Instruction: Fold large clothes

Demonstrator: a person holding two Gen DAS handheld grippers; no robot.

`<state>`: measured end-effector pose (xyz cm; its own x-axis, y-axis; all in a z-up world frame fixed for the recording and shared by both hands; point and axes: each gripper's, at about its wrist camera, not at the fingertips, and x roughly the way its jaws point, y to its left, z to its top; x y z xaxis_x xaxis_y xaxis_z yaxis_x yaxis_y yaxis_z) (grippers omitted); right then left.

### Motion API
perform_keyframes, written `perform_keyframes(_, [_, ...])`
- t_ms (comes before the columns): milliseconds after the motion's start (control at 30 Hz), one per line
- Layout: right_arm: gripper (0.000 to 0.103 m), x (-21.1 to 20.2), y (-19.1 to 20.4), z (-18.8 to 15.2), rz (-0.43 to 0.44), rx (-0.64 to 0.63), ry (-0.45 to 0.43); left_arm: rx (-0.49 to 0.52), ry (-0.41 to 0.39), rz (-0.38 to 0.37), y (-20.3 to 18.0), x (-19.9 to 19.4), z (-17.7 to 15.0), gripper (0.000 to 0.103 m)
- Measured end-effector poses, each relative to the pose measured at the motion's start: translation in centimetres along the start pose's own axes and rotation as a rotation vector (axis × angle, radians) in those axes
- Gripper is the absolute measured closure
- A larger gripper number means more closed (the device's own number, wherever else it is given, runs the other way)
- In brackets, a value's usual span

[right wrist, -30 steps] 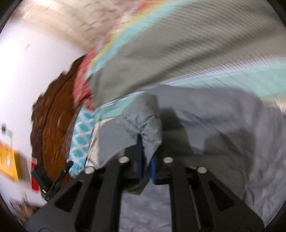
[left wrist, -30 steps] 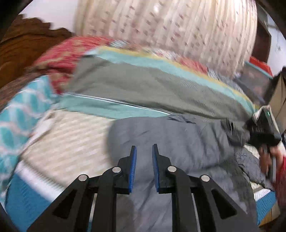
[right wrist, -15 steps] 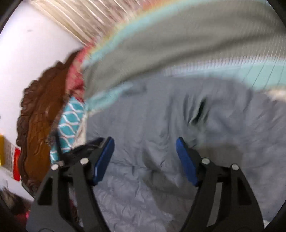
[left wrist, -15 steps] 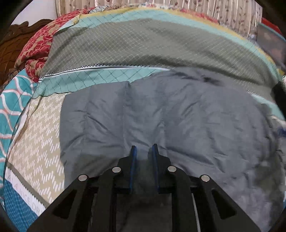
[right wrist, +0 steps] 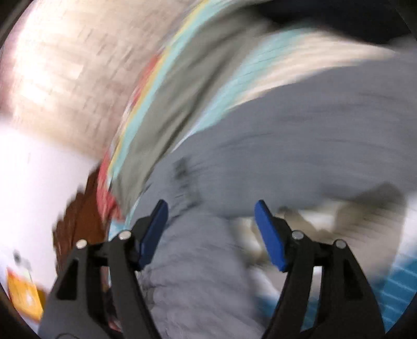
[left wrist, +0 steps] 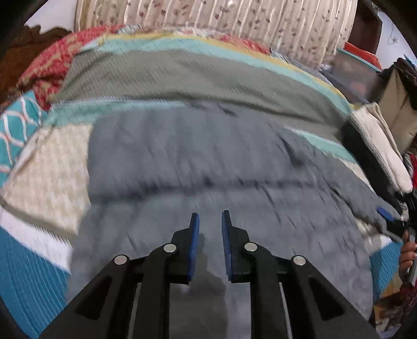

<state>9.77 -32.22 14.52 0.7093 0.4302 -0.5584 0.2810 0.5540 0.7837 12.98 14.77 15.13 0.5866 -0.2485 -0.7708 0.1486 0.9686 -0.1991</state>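
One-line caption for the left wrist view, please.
Left gripper, fingers slightly apart and empty, above a grey garment spread on a patchwork bedspread.

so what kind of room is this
Most likely a bedroom: the grey garment lies on a bed's striped quilt, with a carved wooden headboard and a curtain behind.
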Motion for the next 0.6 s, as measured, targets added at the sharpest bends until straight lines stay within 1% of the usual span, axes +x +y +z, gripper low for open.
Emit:
perform_keyframes(67, [0.036, -5.3, -4.9, -0.4, -0.078, 0.091, -0.093, -0.001, 0.039, -0.010, -0.6, 0.1, -1.9, 0.063])
perform_keyframes(100, [0.036, -8.0, -7.8, -0.7, -0.104, 0.158, -0.146, 0.000, 0.053, -0.012, -0.9, 0.1, -2.6, 0.063])
perform_keyframes(133, [0.036, -9.5, -10.1, -0.9, -0.115, 0.220, -0.180, 0.001, 0.061, -0.014, -1.2, 0.0, -3.1, 0.063])
perform_keyframes(167, [0.036, -10.8, -12.4, -1.2, -0.116, 0.291, -0.212, -0.001, 0.069, -0.015, -1.4, -0.1, -3.6, 0.063])
perform_keyframes(200, [0.036, -11.1, -14.4, -1.0, -0.100, 0.331, -0.230, -0.003, 0.072, -0.016, -1.5, -0.2, -3.9, 0.063])
perform_keyframes(233, [0.037, -11.5, -16.6, -0.7, -0.056, 0.372, -0.249, -0.005, 0.072, -0.013, -1.6, -0.4, -4.2, 0.063])
perform_keyframes(267, [0.037, -11.7, -17.8, -0.2, -0.015, 0.395, -0.274, -0.010, 0.069, -0.004, -1.7, -0.8, -4.4, 0.063])
perform_keyframes(300, [0.037, -11.9, -17.7, 0.2, -0.005, 0.391, -0.307, -0.017, 0.065, 0.003, -1.6, -1.0, -4.5, 0.063])
perform_keyframes(367, [0.037, -11.2, -15.7, 1.2, -0.009, 0.353, -0.377, -0.042, 0.051, 0.014, -1.0, -2.0, -4.6, 0.063])
perform_keyframes(400, [0.037, -11.2, -15.2, 2.1, -0.036, 0.324, -0.398, -0.053, 0.040, 0.017, -0.7, -2.7, -4.7, 0.063])
perform_keyframes(433, [0.052, -11.3, -15.2, 2.9, -0.065, 0.301, -0.410, -0.060, 0.028, 0.021, -0.2, -3.2, -4.8, 0.063])
perform_keyframes(467, [0.065, -11.4, -14.9, 3.9, -0.083, 0.284, -0.412, -0.067, 0.011, 0.029, 0.3, -4.0, -4.8, 0.063])
perform_keyframes(500, [0.089, -11.3, -14.3, 4.8, -0.107, 0.275, -0.410, -0.074, 0.000, 0.037, 0.9, -4.5, -4.9, 0.063])
perform_keyframes(533, [0.095, -11.3, -13.2, 5.7, -0.128, 0.257, -0.420, -0.084, -0.011, 0.045, 1.6, -5.1, -5.0, 0.063])
perform_keyframes(567, [0.097, -11.8, -12.7, 6.6, -0.130, 0.223, -0.436, -0.103, -0.027, 0.051, 2.7, -6.0, -5.3, 0.063])
perform_keyframes(600, [0.097, -11.9, -9.8, 7.8, -0.136, 0.144, -0.455, -0.116, -0.037, 0.052, 3.2, -6.5, -5.3, 0.063])
